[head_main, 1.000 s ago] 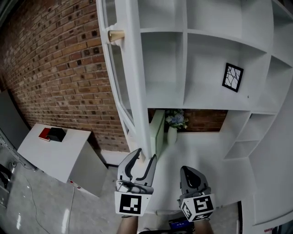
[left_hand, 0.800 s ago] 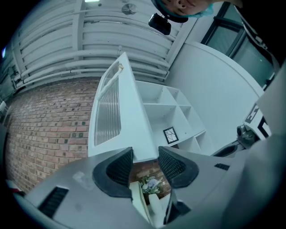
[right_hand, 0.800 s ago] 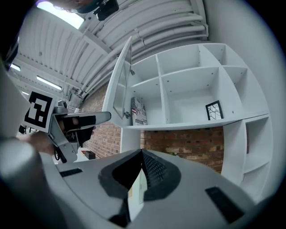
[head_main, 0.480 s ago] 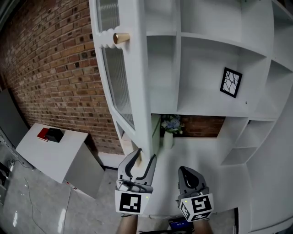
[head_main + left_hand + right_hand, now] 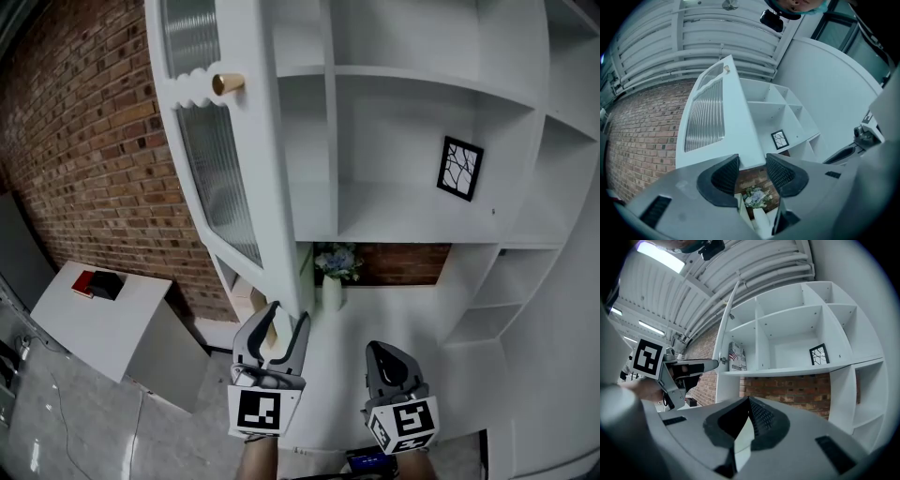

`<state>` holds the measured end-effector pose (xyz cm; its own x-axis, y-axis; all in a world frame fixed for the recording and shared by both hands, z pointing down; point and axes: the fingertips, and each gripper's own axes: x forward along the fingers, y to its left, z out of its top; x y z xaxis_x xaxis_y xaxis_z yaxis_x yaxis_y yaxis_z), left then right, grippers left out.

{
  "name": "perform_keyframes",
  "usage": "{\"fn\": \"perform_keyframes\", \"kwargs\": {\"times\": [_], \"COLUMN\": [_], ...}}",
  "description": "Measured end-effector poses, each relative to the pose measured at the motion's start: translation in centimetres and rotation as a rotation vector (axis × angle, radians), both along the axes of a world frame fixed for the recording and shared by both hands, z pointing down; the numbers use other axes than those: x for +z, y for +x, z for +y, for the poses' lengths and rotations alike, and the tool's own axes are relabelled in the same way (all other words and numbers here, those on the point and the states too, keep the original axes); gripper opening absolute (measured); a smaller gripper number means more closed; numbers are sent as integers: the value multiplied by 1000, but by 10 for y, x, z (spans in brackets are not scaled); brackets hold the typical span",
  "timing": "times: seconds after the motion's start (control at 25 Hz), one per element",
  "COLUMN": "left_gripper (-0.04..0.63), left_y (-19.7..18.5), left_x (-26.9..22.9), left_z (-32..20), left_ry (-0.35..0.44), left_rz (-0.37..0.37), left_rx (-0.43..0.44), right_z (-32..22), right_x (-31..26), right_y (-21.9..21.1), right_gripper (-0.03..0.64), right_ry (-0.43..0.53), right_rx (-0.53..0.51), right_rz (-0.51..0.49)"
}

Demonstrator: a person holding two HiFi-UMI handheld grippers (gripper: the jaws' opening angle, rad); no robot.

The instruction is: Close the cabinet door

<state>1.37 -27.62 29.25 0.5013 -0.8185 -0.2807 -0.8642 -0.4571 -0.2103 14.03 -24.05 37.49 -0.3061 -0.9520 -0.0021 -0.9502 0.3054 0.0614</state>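
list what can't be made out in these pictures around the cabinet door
Cabinet door: top cut off by the head view's upper edge.
Left gripper: whether its fingers touch the door's lower corner; they overlap in the head view.
Red and black items on the side unit: too small, head view.
Flag-printed box: lettering too small, right gripper view.

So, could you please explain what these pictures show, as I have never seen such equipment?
A person holds a two-jaw gripper in each hand. The head view comes from a camera on the person's head, looking down; the other two views come from cameras riding on the grippers. The left gripper has its jaws apart around the lower corner of the open cabinet door. The right gripper is shut and empty. The shelves hold a framed picture and a vase of flowers.
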Motion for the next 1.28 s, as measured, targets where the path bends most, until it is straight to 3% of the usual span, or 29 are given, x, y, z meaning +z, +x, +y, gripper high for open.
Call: {"fn": "perform_keyframes", "kwargs": {"times": [1.28], "left_gripper": [178], "left_y": [46], "left_x": [2], "left_z": [-65], "left_ry": [-6], "left_rz": [-26], "left_rx": [-102], "right_z": [-20], "right_x": [19], "right_y": [63], "right_gripper": [0], "right_ry": [-29], "right_rx": [-52], "right_rz": [-20]}}
